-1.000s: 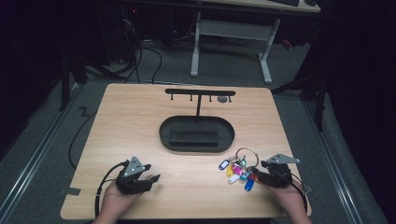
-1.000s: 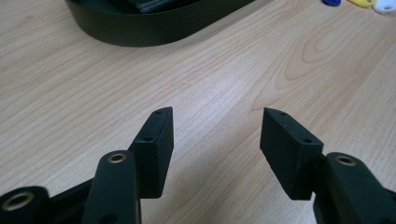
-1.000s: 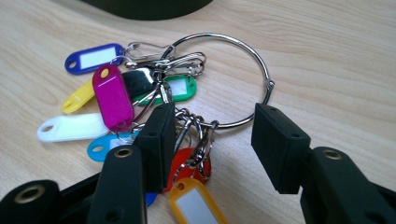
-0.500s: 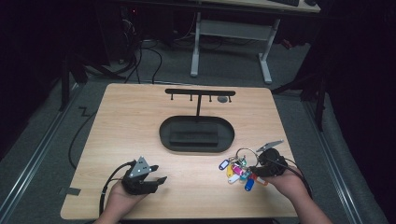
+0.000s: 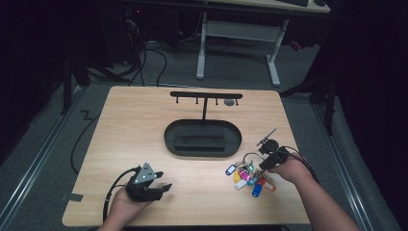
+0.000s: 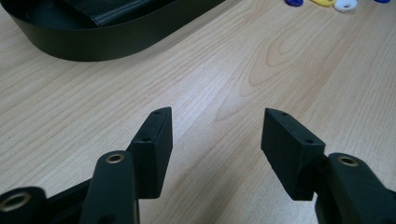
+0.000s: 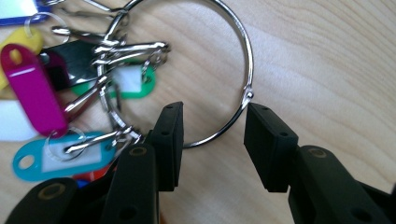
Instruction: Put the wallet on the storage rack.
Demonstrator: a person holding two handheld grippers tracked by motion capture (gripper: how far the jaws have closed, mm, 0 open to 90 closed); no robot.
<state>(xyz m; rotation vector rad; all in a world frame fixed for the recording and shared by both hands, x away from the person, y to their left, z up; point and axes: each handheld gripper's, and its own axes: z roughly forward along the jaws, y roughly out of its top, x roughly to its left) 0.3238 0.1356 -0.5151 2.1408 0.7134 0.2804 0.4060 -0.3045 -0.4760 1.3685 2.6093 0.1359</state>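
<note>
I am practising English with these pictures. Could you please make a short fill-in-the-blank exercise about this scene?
1. The right gripper has its open jaws around the large metal ____ of the key bunch.
2. The left gripper holds ____.
3. The black oval tray lies on the ____ table.

Missing words: ring; nothing; wooden

The counter [image 5: 144, 130] is showing pale wood grain with wavy, darker streaks. The oval tray [image 5: 202, 138] at its centre is looking matte black, as is the hook rack [image 5: 206, 96] at twelve o'clock. The key tags [image 7: 32, 93] are glowing magenta, teal, green, yellow, blue and white on a shiny silver ring [image 7: 233, 84]. Both the left hand-held gripper [image 6: 215, 140] and the right hand-held gripper [image 7: 212, 135] are showing black jaws with brass-coloured rivets.
</note>
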